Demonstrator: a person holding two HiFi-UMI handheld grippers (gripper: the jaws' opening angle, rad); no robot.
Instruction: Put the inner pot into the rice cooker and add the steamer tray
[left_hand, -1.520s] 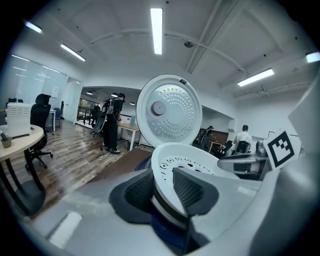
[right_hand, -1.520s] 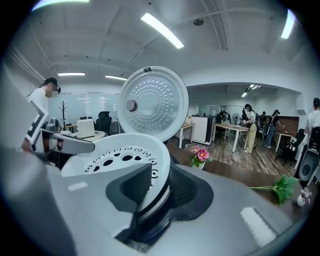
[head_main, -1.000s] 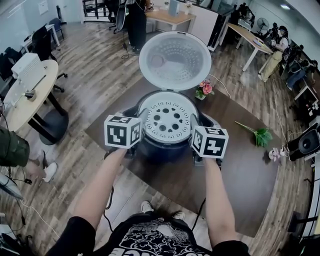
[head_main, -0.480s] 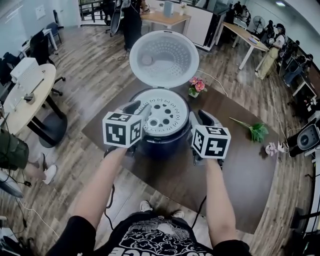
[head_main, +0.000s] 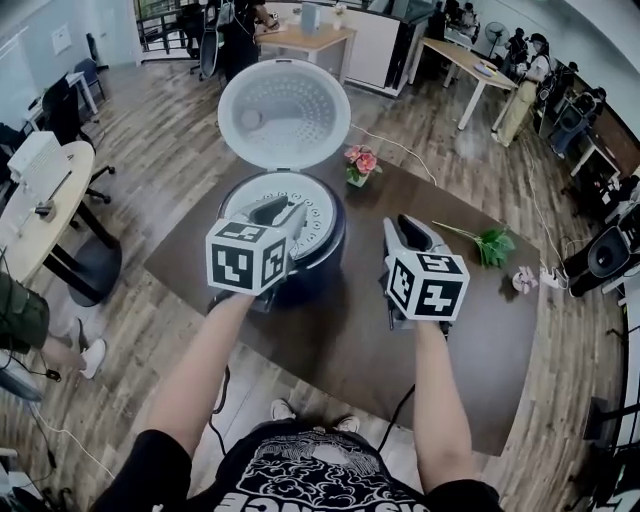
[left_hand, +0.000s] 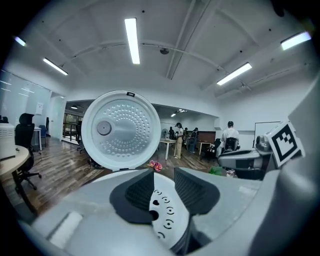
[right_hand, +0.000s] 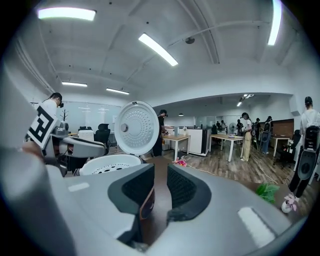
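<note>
Steamer tray (head_main: 322, 214) sits in the open rice cooker (head_main: 316, 266) — lid (head_main: 285, 112) up.

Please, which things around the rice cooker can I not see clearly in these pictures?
- Inner pot: hidden in every view; the steamer tray covers the rice cooker's opening.
- Cooker's front: head view, partly behind the left gripper and its marker cube.
- Objects on the far desks: too small in all views.

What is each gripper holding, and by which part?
Nothing. The left gripper hangs open above the tray, which sits in the cooker; the right gripper has just been closing its jaws, yet they stand apart, empty.
</note>
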